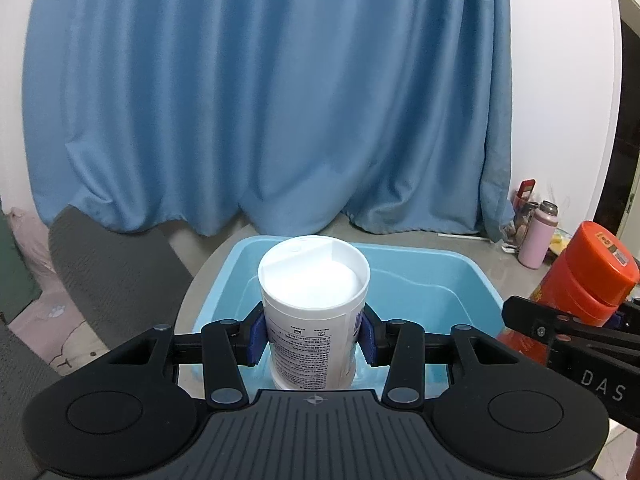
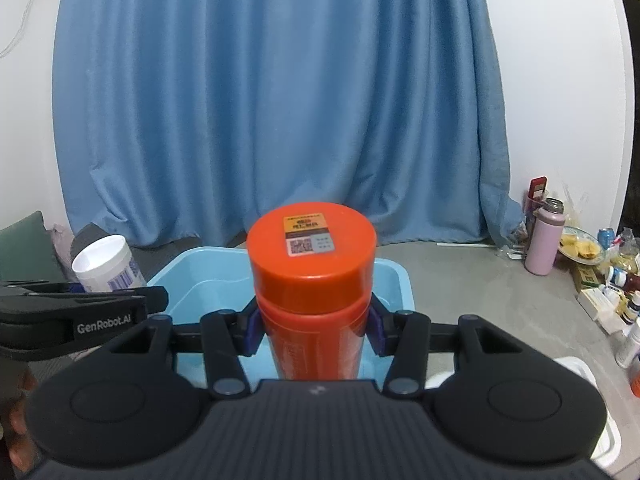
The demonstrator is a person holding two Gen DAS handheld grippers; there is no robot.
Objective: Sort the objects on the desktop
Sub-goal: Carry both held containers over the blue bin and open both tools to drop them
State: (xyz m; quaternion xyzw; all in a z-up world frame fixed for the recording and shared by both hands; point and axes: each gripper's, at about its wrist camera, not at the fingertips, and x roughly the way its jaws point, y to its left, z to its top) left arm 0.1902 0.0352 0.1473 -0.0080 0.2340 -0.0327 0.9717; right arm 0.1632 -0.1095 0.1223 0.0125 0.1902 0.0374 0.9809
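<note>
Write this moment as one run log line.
left hand-held gripper: holds white jar | right hand-held gripper: holds orange canister | both above blue bin

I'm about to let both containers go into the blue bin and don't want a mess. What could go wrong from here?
1. The left gripper and right gripper are close together over the blue bin, so they could bump as they lower.
2. The white canister and the orange canister are held upright above the bin; dropped from here, either might tip or roll.
3. The orange canister is gripped below its lid on a smooth wall, so it may slip.
</note>
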